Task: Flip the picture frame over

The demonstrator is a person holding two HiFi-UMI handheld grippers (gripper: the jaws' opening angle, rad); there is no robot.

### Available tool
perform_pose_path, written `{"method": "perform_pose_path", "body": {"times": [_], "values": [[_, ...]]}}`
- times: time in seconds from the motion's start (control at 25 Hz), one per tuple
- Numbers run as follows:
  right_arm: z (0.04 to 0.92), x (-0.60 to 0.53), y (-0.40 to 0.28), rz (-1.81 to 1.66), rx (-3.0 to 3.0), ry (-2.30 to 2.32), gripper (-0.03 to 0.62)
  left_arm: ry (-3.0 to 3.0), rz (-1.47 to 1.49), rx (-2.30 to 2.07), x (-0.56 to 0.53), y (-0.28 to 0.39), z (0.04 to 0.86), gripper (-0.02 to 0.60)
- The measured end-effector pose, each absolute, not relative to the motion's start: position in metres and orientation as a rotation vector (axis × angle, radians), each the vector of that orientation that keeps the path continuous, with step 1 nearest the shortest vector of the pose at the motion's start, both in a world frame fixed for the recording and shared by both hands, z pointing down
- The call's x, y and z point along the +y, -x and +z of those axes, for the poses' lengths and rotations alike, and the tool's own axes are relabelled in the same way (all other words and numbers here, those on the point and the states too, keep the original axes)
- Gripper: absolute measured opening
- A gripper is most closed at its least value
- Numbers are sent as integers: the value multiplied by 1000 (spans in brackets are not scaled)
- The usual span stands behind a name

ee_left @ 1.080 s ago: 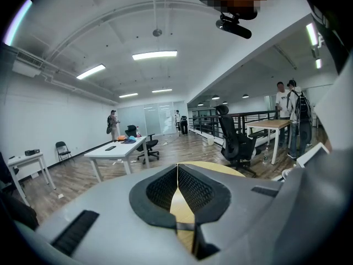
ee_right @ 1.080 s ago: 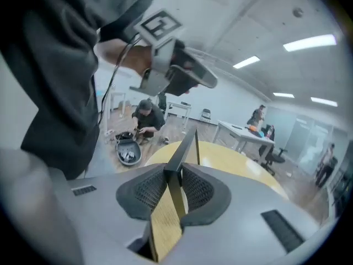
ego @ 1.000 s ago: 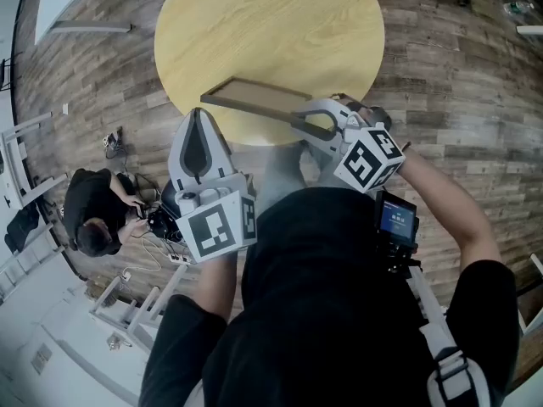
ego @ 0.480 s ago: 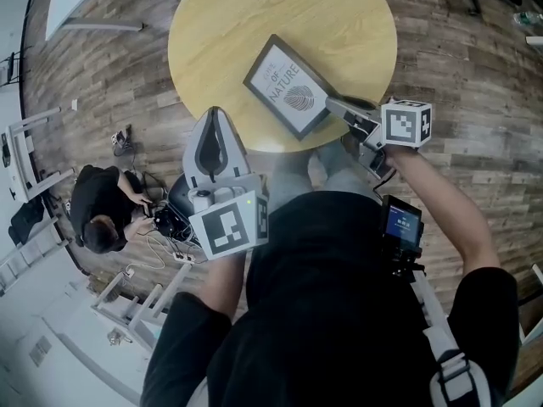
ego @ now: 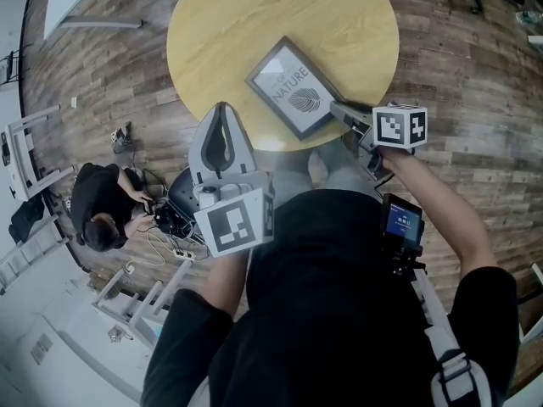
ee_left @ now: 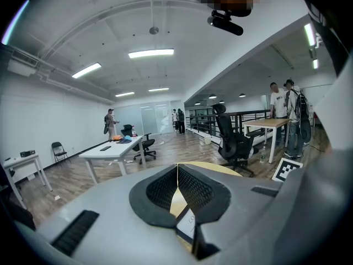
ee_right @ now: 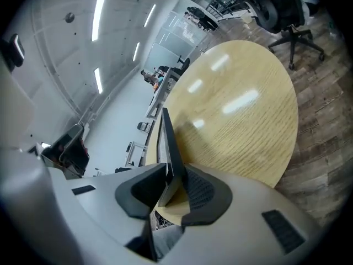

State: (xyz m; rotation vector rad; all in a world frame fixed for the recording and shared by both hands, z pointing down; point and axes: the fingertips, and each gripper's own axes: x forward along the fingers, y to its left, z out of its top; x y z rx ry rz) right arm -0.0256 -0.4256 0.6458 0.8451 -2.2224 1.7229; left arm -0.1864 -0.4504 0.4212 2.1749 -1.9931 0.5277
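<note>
**Picture frame [ego: 295, 88] lying print-side up on the round desk [ego: 229, 24].** The frame rests flat, set askew, on the part of the desk nearest the person, with its nearest corners close to the rim. The printed sheet with a leaf motif faces upward, so the flip looks complete or nearly so.

**Right claw [ego: 335, 107].** It meets the frame at its right-hand corner. In the right gripper view the frame's edge [ee_right: 167, 142] stands between the two pads. The jaws have just been opening and now appear slack about the frame rather than pressing on it.

**Left claw [ego: 221, 106].** It hovers off the desk's near rim, clear of the frame. Its pads [ee_left: 190, 189] are together at the tips with nothing between them.

**Hazards.**
- If the right claw is drawn back before the pads are fully clear, they may catch the corner and drag the frame toward the rim, from which it could tip to the wooden floor [ego: 458, 66].
- A sideways withdrawal could likewise swivel the frame.
</note>
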Motion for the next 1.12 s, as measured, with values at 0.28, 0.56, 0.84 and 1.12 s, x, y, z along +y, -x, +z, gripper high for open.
{"method": "perform_pose_path", "body": {"times": [0.28, 0.56, 0.84, 1.12], "values": [[658, -427, 19, 1615, -2177, -899, 123, -2193, 527, -1985, -448, 184, 423, 23], [663, -427, 16, 1461, -2133, -969, 148, -2222, 504, -1974, -441, 187, 420, 23], [672, -426, 13, 1362, -2058, -979, 166, -2178, 496, -1989, -442, 191, 417, 25], [679, -429, 16, 1124, -2017, -960, 172, -2184, 480, -1977, -445, 188, 419, 25]]}}
